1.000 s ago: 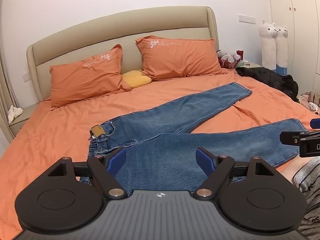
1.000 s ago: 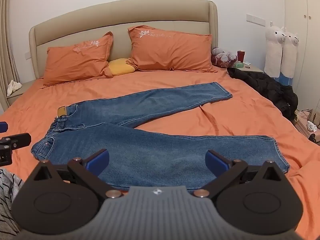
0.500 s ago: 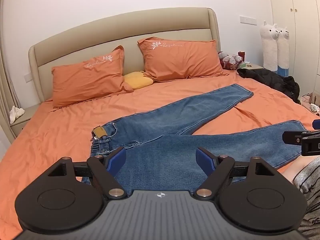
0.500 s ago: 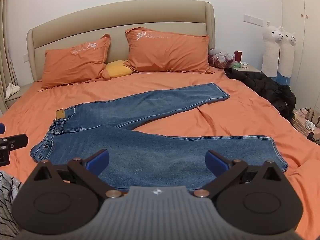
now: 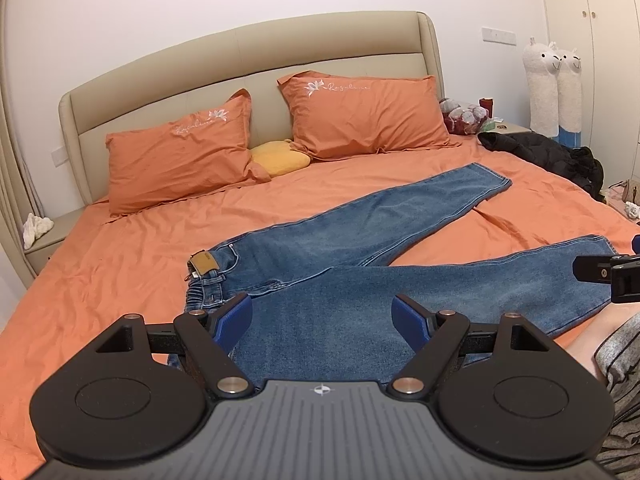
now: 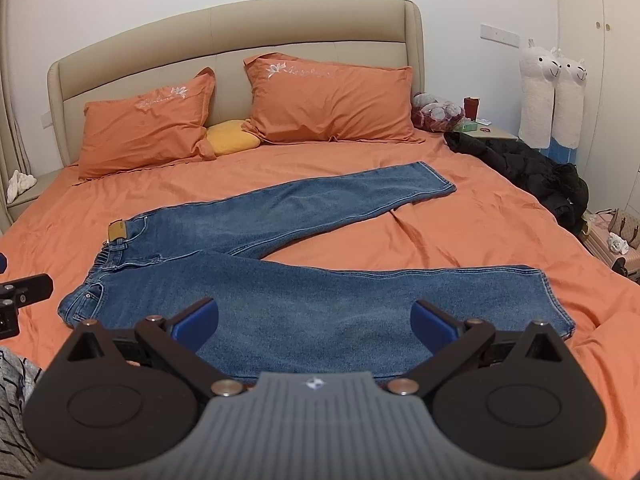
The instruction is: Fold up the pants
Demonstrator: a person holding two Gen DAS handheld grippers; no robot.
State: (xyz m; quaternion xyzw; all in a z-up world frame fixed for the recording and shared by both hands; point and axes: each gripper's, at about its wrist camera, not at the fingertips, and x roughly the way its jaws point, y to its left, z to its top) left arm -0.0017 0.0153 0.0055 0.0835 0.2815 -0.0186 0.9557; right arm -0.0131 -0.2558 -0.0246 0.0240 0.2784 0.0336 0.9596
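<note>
While both tools hover over the foot of the bed (image 5: 100,264), one pair of blue jeans (image 5: 360,248) lies flat on the orange sheet, unfolded, waistband toward the left side and its two legs splayed in a V toward the right. One leg runs up toward the pillows, the other stretches along the near edge. A tan leather patch (image 5: 205,262) shows at the waistband.

Left gripper (image 5: 322,318) hangs above the seat and near leg of the jeans, jaws wide apart, nothing between the blue pads. Right gripper (image 6: 315,320) sits over the near leg, jaws spread just as wide, also holding nothing. Neither one touches the denim, as far as I can see.

Count with me: two orange pillows (image 6: 328,100) propped against the beige headboard (image 6: 240,28), one small yellow cushion (image 6: 232,138) wedged between them. One black jacket (image 6: 528,172) is heaped on the right edge of the bed, well apart from the jeans. Two white alpaca plush toys (image 6: 552,96) stand upright side by side against the wall. On the right nightstand (image 6: 494,133) sit a bundle of stuffed toys and one dark red cup (image 6: 471,108). A white object rests on the left nightstand; what it is, I cannot tell. A striped grey sleeve (image 5: 620,356) shows at the frame edge.
</note>
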